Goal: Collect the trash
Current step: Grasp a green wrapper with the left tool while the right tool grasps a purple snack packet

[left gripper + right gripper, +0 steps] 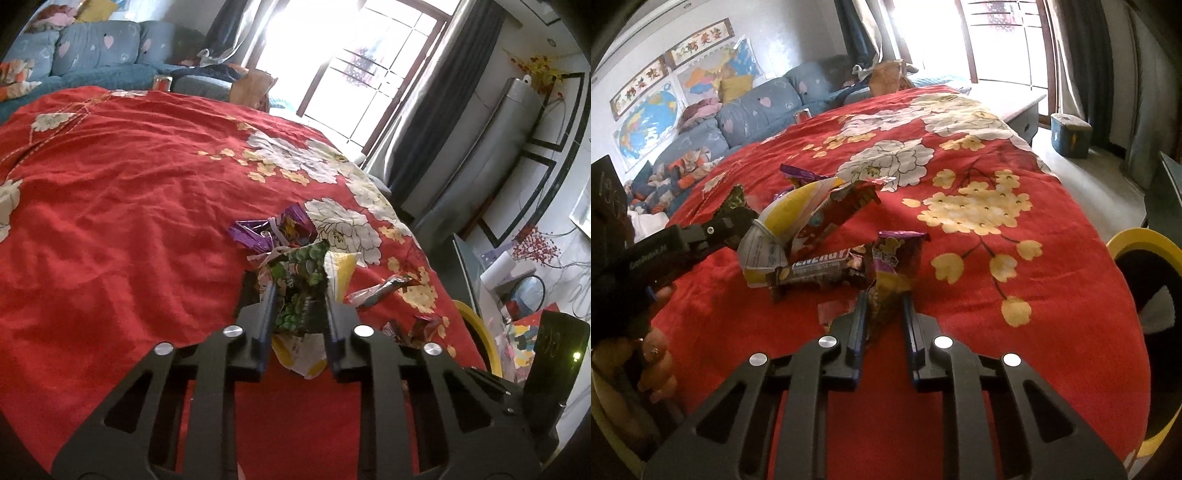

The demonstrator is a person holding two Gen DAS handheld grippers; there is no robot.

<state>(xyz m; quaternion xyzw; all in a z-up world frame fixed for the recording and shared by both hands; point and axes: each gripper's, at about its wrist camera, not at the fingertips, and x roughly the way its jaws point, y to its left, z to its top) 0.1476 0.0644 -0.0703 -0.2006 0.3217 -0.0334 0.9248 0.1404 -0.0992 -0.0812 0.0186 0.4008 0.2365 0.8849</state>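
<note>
While the left gripper (300,295) clamps the green wrapper (299,291) mid-pile, the right gripper (885,306) seemingly pinches the purple wrapper (892,266) (near edge); lift both straight toward the yellow-rimmed bin (1137,240).

Matt, wrinkled red cloth (129,206) covers the table; on it, glossy crinkled foil wrappers (827,273). Beside it, smooth yellow plastic bin rim (1137,240).

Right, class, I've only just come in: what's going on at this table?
A person is clearing snack wrappers off a red flowered tablecloth with two handheld grippers. The left gripper is shut on a bundle of wrappers, green and yellow-white. The right gripper has closed around a purple wrapper. A brown bar wrapper lies loose; a yellow-rimmed bin waits alongside.
</note>
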